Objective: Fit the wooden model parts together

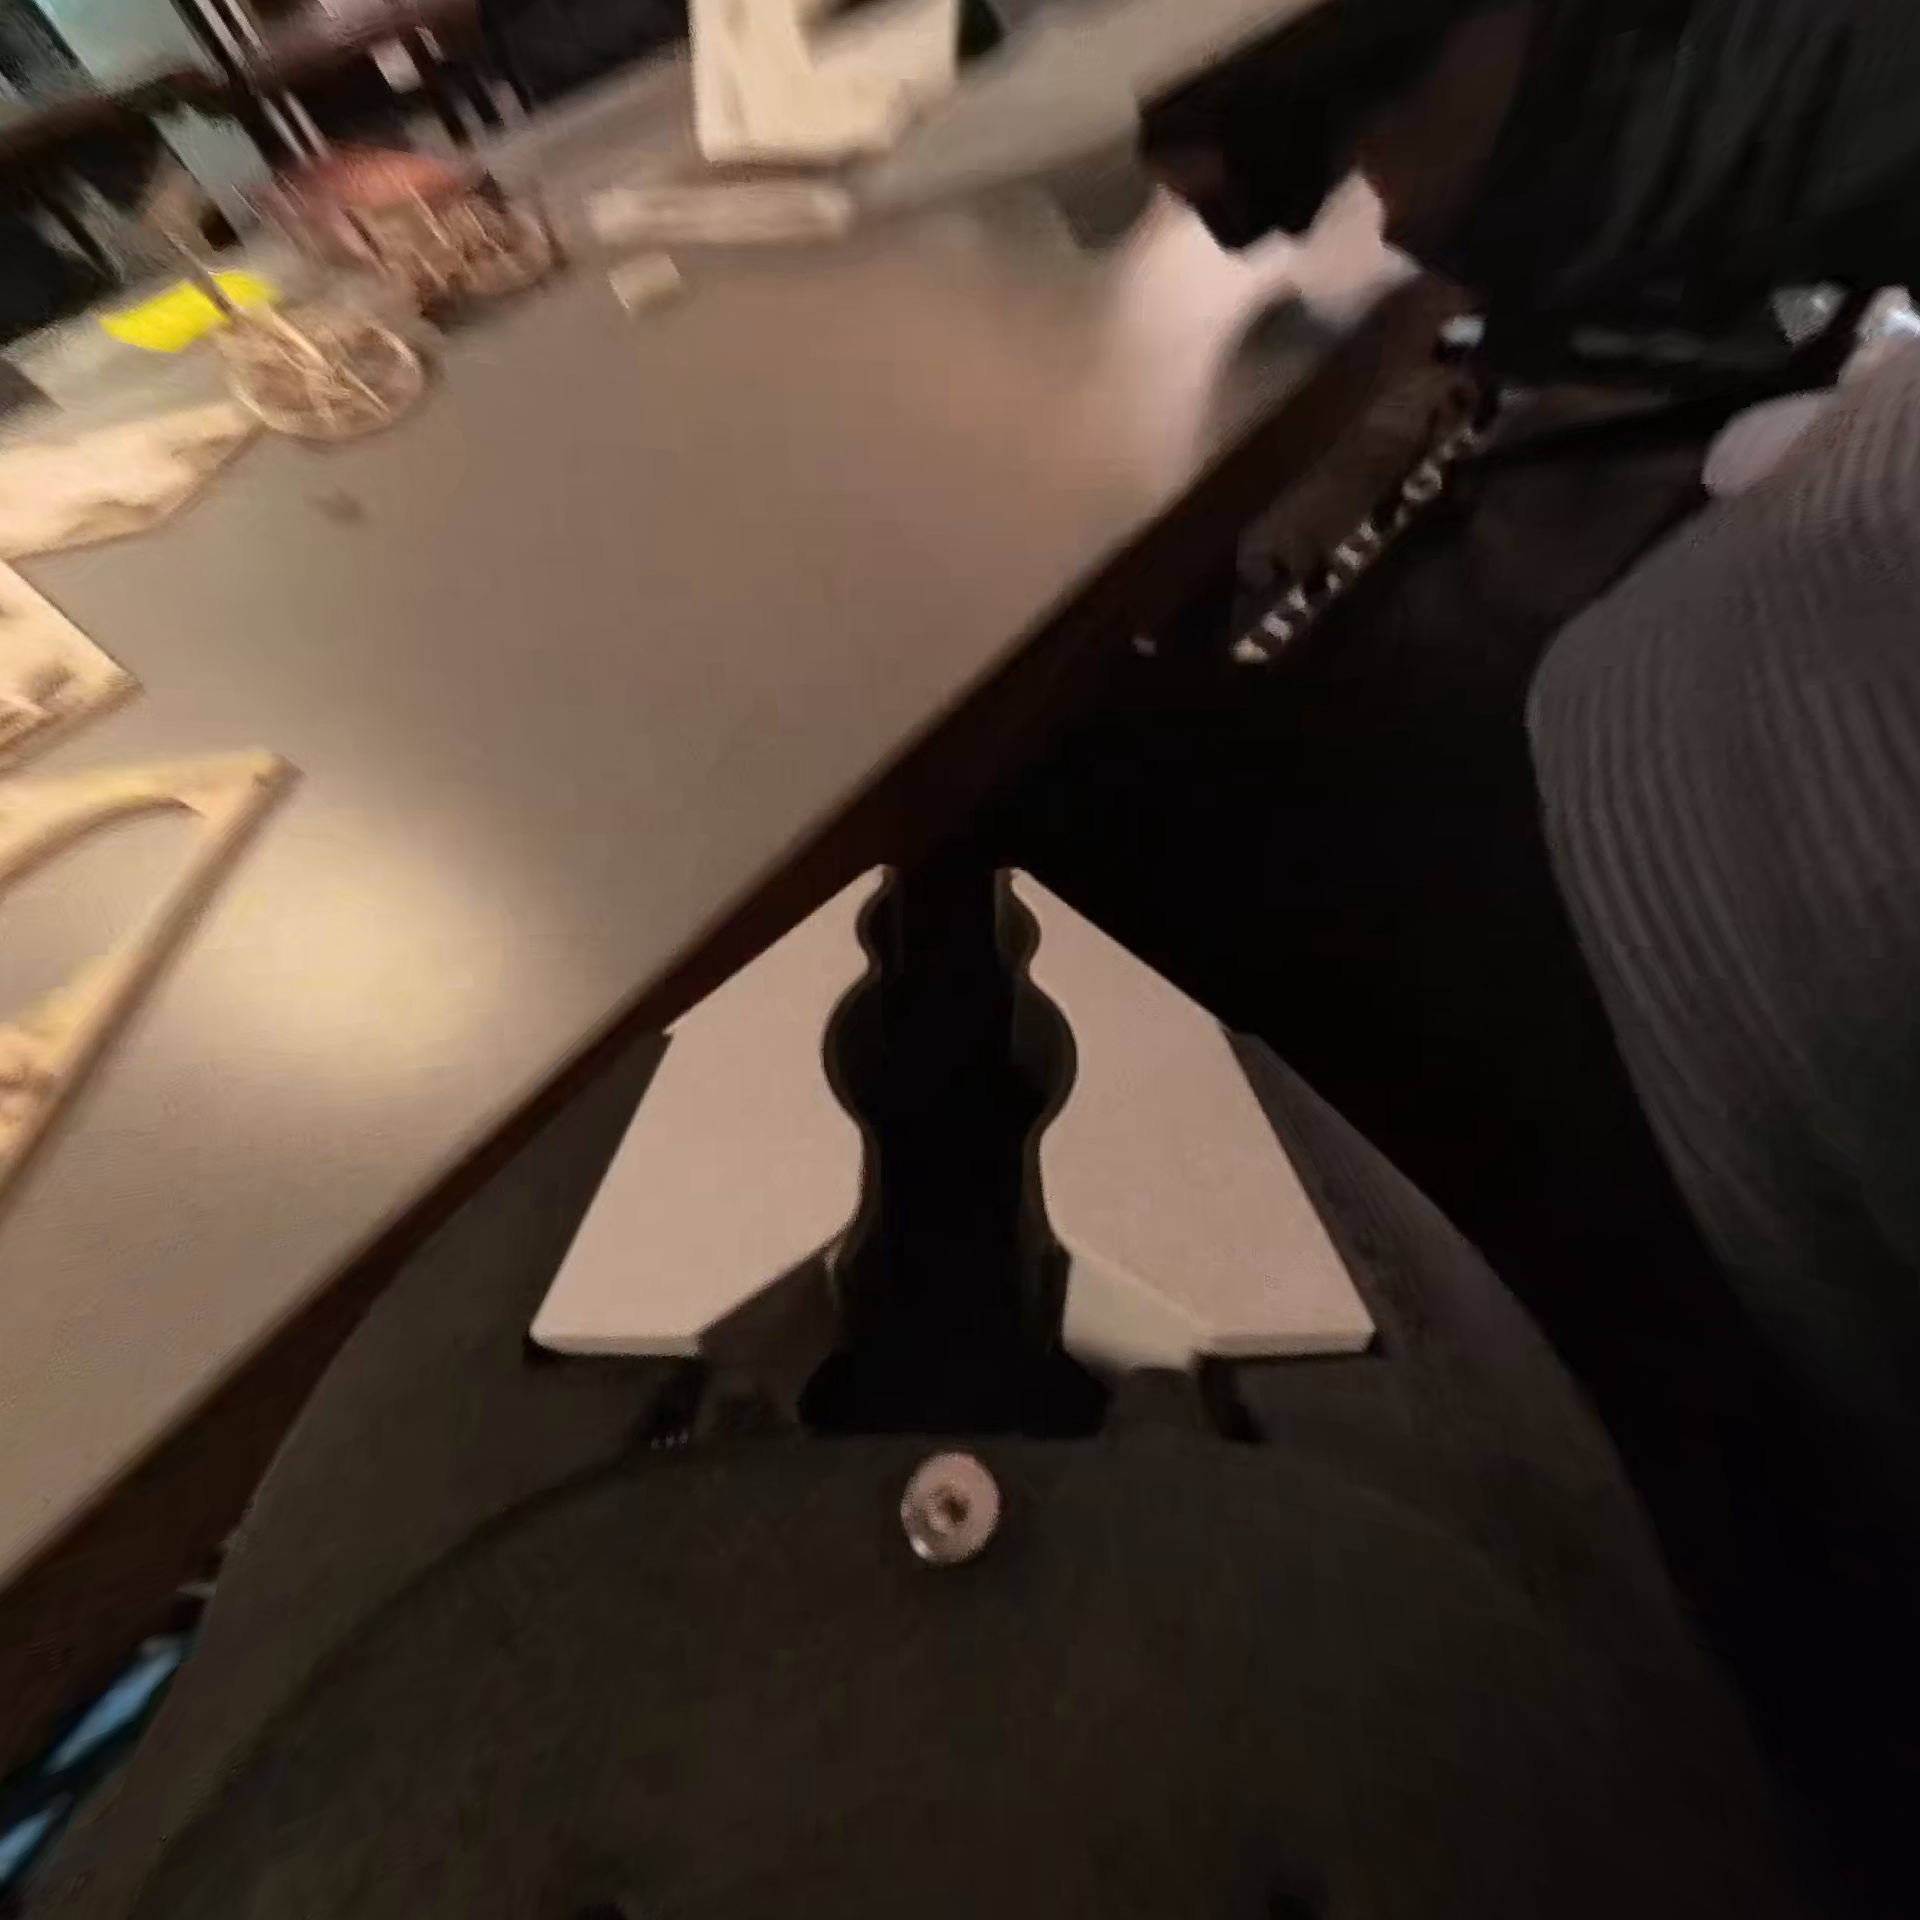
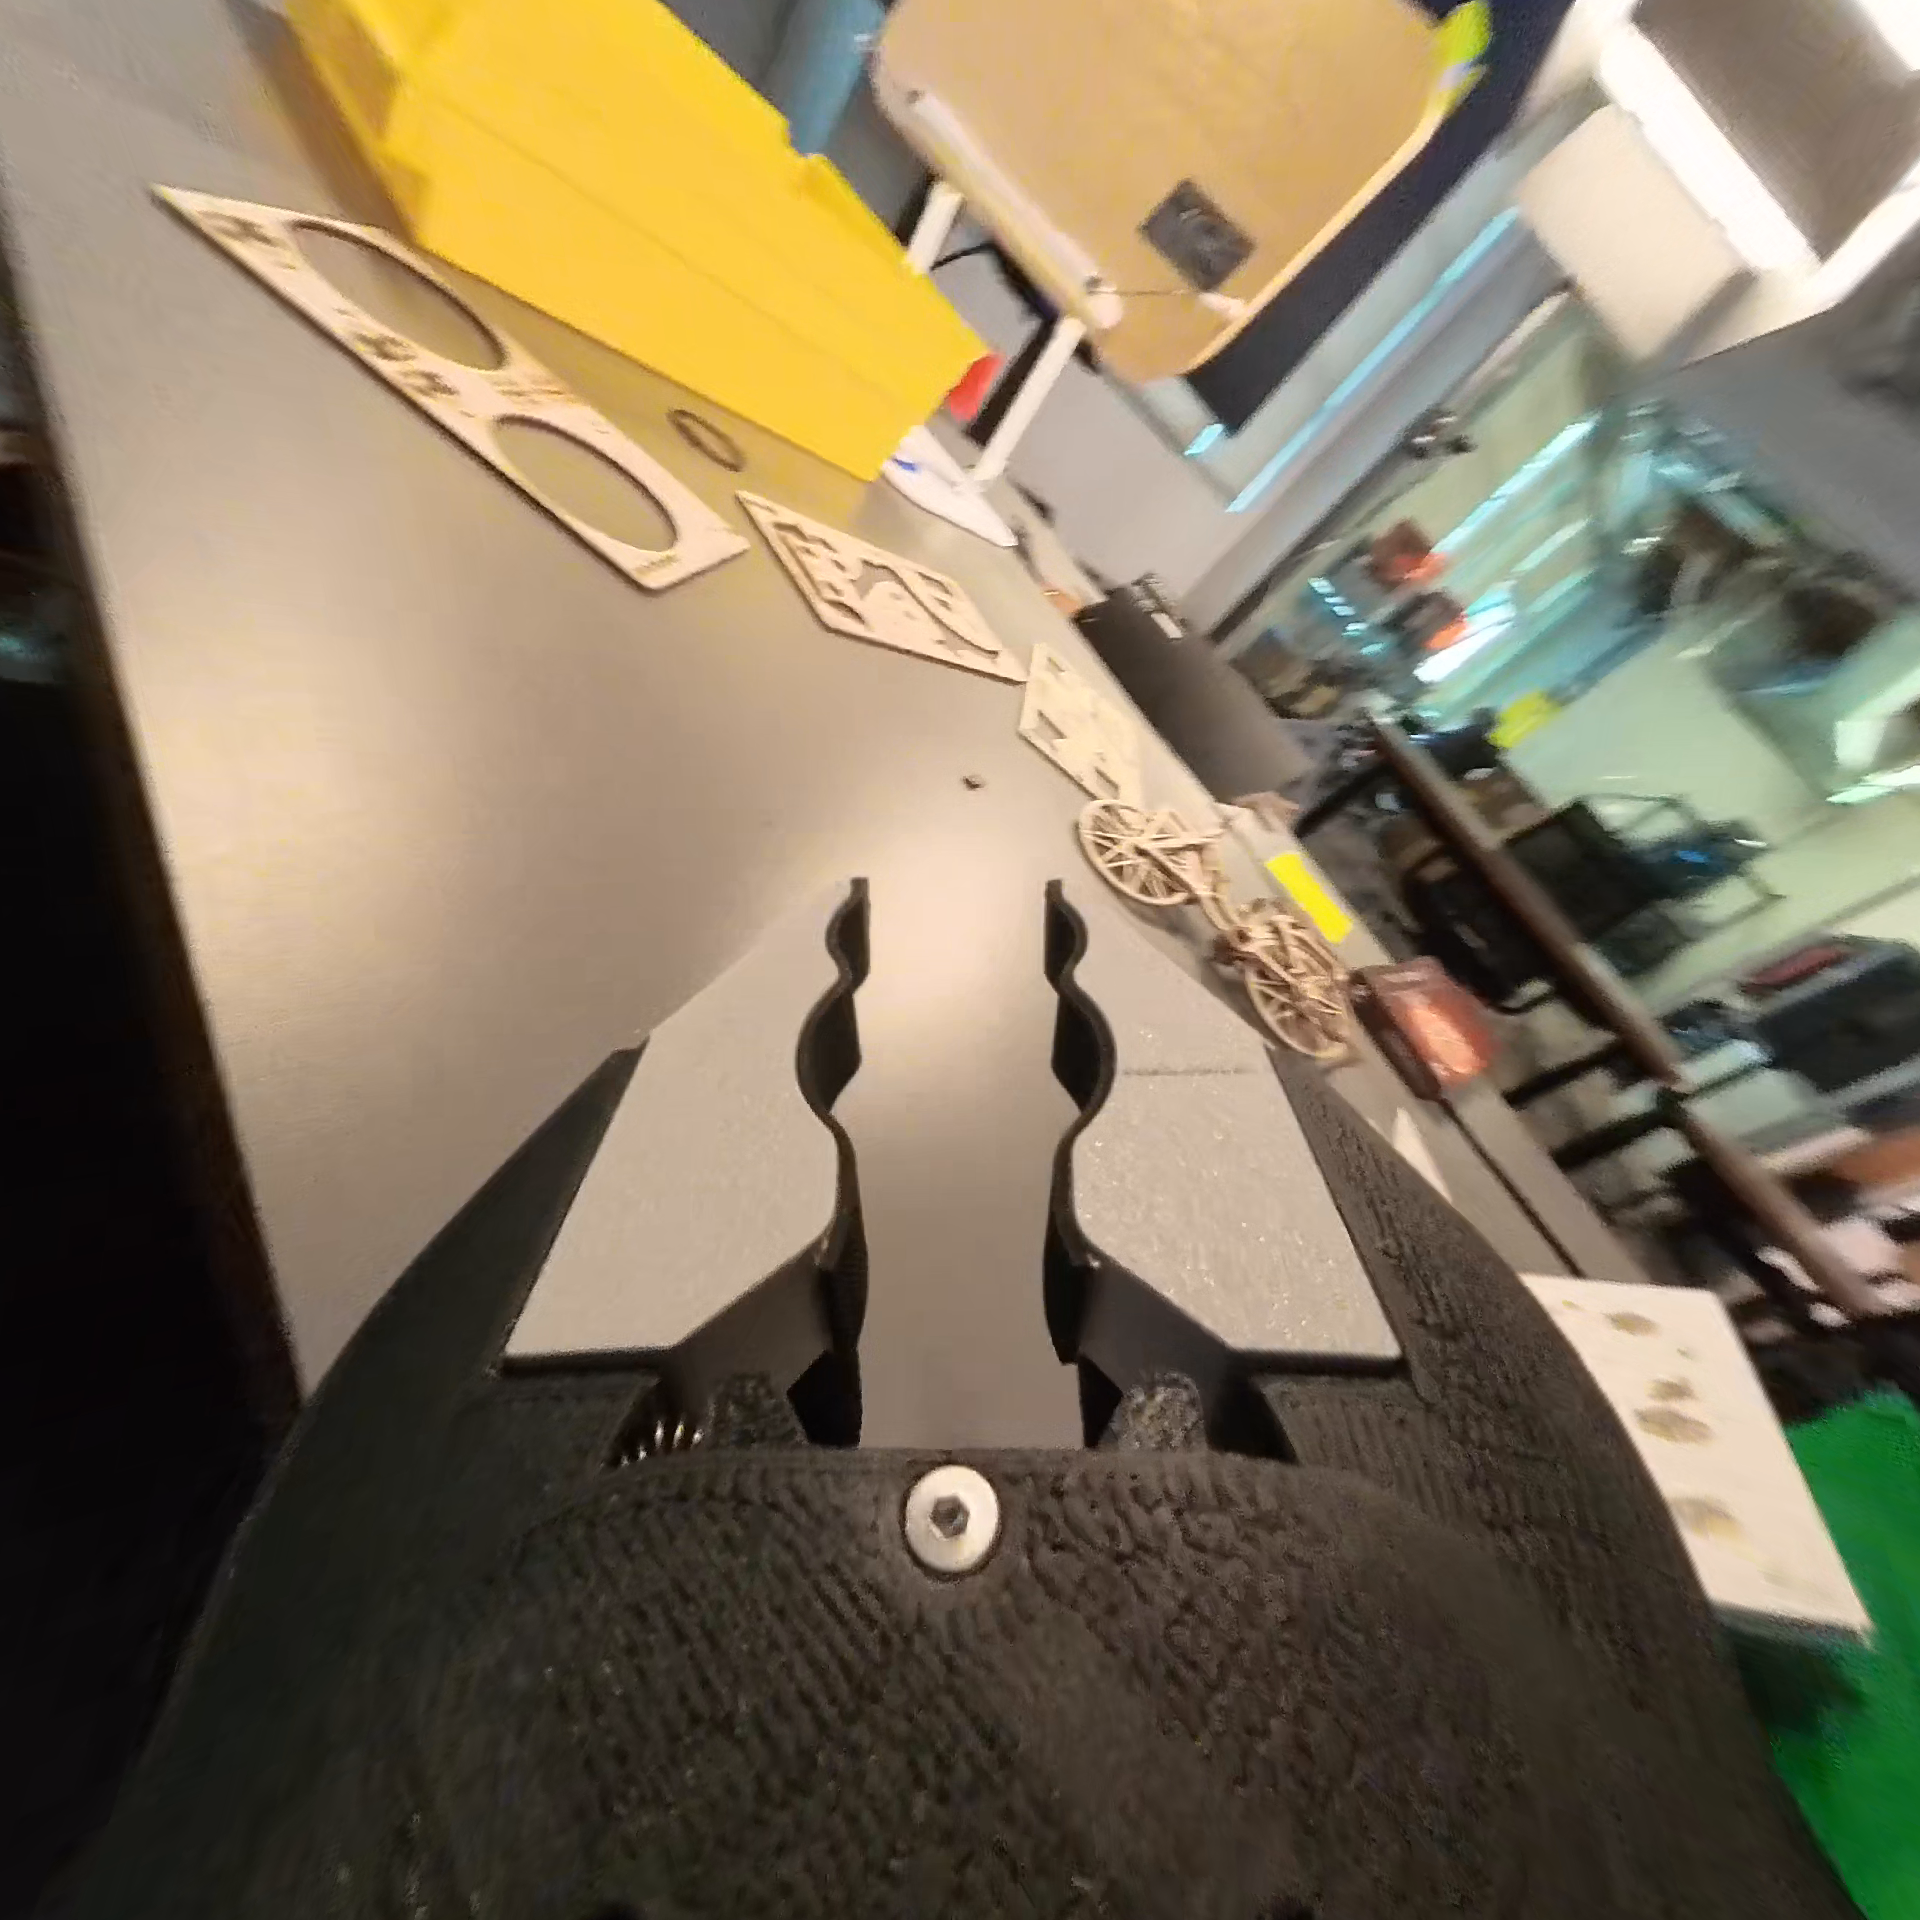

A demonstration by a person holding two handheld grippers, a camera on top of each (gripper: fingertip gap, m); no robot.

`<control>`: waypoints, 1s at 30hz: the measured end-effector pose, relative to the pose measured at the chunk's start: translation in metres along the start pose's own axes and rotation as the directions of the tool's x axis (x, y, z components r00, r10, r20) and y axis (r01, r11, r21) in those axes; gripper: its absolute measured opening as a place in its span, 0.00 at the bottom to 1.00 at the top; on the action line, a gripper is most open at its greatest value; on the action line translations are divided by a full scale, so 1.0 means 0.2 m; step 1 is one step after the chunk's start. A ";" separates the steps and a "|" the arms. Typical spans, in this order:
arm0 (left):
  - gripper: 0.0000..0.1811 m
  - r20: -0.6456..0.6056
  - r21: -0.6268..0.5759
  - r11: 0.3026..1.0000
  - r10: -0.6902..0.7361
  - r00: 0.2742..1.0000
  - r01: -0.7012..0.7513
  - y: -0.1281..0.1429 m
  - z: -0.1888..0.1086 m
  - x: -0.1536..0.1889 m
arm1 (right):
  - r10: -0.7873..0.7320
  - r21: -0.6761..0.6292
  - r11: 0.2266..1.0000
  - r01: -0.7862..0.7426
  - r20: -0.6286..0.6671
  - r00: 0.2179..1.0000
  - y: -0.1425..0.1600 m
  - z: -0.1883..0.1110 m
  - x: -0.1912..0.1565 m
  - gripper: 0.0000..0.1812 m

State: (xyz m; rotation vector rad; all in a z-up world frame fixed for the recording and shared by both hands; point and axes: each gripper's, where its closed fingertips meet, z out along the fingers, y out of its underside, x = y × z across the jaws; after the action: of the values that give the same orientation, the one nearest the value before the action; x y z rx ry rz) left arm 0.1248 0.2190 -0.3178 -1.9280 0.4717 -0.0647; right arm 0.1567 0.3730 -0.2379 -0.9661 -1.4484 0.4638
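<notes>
The left wrist view is blurred. My left gripper hangs at the table's near edge, jaws a little apart and empty. A partly built wooden model with spoked wheels lies far off at the back left; in the right wrist view it lies to the right, beyond my fingers. My right gripper is open and empty, low over the grey table. Punched-out wooden part sheets lie in a row beyond it. More sheet pieces lie at the left.
A yellow box stands at the far end, over one sheet's edge. A small reddish box lies past the model. A printed paper sheet lies right of my right gripper. The table edge runs diagonally; a person's clothed leg is beside it. The left gripper's tips are roughly 20 centimeters from the right gripper's.
</notes>
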 end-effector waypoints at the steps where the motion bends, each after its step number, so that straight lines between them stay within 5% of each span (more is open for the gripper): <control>1: 0.09 -0.021 -0.031 0.999 -0.029 0.999 0.028 0.06 0.01 0.05 | -0.011 0.004 1.000 0.012 -0.051 0.999 0.01 0.01 0.02 0.18; 6: 0.06 -0.033 -0.202 0.944 -0.274 0.961 0.263 0.24 0.09 0.14 | -0.184 -0.006 0.982 0.187 -0.210 0.960 0.00 0.00 0.05 0.15; 11: 0.05 -0.065 -0.287 0.888 -0.392 0.918 0.359 0.26 0.17 0.18 | -0.131 -0.033 0.991 0.126 -0.276 0.952 0.03 -0.03 0.13 0.16; 17: 0.14 -0.158 -0.394 0.916 -0.143 0.977 0.071 0.31 0.20 0.28 | -0.153 -0.074 0.988 0.137 -0.289 0.945 0.06 -0.02 0.13 0.16; 21: 0.25 -0.252 -0.466 0.872 0.031 0.967 -0.150 0.40 0.19 0.39 | -0.165 -0.091 0.985 0.145 -0.262 0.951 0.07 -0.01 0.11 0.15; 30: 0.25 -0.459 -0.640 0.695 -0.004 0.888 -0.328 0.60 0.12 0.47 | -0.226 -0.142 0.970 0.198 -0.223 0.948 0.10 0.02 0.06 0.12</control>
State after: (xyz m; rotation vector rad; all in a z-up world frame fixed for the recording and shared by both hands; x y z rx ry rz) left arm 0.1824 0.1672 -0.4518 -2.6341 1.1020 -0.2228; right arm 0.1591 0.3951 -0.2455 -0.9126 -1.3529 0.0992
